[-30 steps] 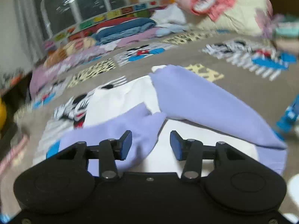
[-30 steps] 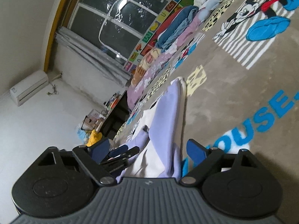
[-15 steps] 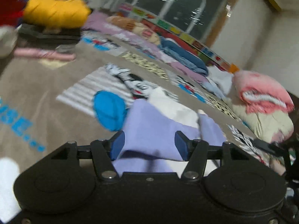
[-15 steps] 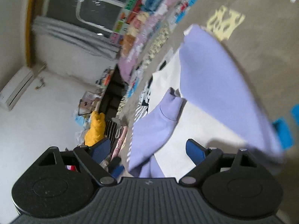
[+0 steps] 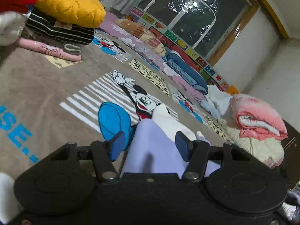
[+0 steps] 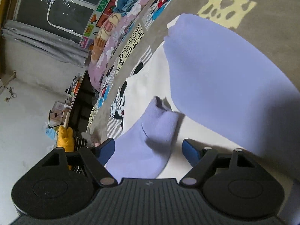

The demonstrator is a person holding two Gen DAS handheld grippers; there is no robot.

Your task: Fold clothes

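Note:
A white sweatshirt with lavender sleeves lies flat on the grey Mickey Mouse carpet, both sleeves folded in over its white body. My right gripper is open and empty, low over the near sleeve's cuff end. In the left wrist view the garment lies just ahead, a lavender sleeve nearest and the white body behind. My left gripper is open and empty just above that sleeve.
A stack of folded clothes with a yellow sweater on top sits at the far left. Rolled pink and cream quilts lie at the right. Bedding lines the wall under the window.
My left gripper has swung from facing across the garment to its left side, low over a sleeve. My right gripper has dropped and turned down over the garment. Both stayed open.

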